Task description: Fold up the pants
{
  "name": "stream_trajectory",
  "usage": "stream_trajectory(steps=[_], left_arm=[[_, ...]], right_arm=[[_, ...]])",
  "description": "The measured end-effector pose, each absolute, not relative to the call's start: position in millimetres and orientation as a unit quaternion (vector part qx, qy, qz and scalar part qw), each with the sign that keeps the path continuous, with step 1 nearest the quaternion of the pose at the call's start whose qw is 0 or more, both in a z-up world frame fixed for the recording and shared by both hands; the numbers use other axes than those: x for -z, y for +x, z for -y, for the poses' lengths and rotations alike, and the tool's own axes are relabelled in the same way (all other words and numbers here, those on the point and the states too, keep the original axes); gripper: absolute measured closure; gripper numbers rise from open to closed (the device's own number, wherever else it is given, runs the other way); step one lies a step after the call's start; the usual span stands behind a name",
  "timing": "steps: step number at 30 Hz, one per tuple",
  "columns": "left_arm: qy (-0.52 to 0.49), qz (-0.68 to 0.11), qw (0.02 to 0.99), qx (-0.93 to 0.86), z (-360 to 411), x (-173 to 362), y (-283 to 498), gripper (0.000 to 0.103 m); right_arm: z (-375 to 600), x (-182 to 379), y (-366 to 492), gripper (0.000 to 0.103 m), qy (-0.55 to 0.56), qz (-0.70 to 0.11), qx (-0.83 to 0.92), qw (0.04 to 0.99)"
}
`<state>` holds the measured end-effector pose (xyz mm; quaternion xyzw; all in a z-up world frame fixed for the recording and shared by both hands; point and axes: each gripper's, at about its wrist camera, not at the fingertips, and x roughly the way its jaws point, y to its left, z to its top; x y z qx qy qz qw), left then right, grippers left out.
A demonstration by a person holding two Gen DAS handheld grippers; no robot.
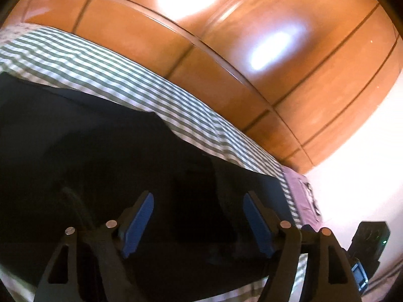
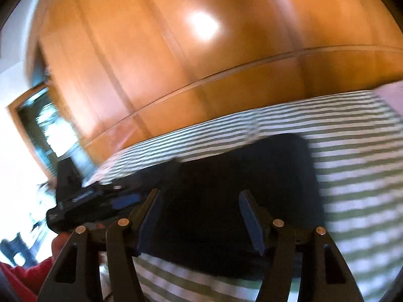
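Pants flat on striped bed.
Left tongs and right tongs both released, nothing gripped, above dark fabric.

Bed in green-white striped sheet; dark pants spread flat on it

Dark navy fabric pants lie on the green-and-white striped cotton bedsheet, under and ahead of the left gripper. Beyond the sheet, the orange wooden panelled wardrobe. Right gripper over the pants' edge; sheet to its right.
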<state>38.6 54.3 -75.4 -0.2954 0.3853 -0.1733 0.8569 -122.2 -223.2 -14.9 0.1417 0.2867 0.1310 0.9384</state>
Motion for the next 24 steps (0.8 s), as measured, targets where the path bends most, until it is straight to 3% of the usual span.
stream_trajectory(steps=[4,9,11,13,15,16,18,24], left_arm=[[-0.3,-0.407,0.841,0.19,-37.3,79.9,52.0,0.027],[-0.316,-0.442,0.817,0.195,-27.2,96.0,68.2,0.029],[-0.325,-0.449,0.808,0.2,-24.6,102.5,70.9,0.036],[-0.331,-0.461,0.798,0.201,-19.9,110.8,73.8,0.057],[-0.338,-0.466,0.793,0.201,-17.9,115.3,72.5,0.072],[-0.341,-0.465,0.792,0.201,-18.6,116.0,72.0,0.078],[-0.348,-0.464,0.787,0.208,-21.7,113.5,71.0,0.083],[-0.35,-0.41,0.813,0.22,-41.5,66.9,55.0,0.085]], right_arm=[[271.2,27.6,-139.9,0.039,0.134,-0.325,-0.027,0.936],[287.4,50.4,-152.8,0.039,0.143,-0.361,-0.016,0.921],[283.1,58.9,-152.2,0.042,0.144,-0.364,-0.019,0.92],[278.8,69.4,-141.9,0.051,0.139,-0.368,-0.02,0.919],[279.4,78.5,-131.1,0.064,0.138,-0.378,-0.019,0.915],[278.3,82.1,-126.8,0.066,0.138,-0.377,-0.022,0.916],[274.7,80.8,-120.0,0.08,0.126,-0.374,-0.024,0.919],[253.7,53.6,-130.4,0.083,0.035,-0.351,0.001,0.936]])
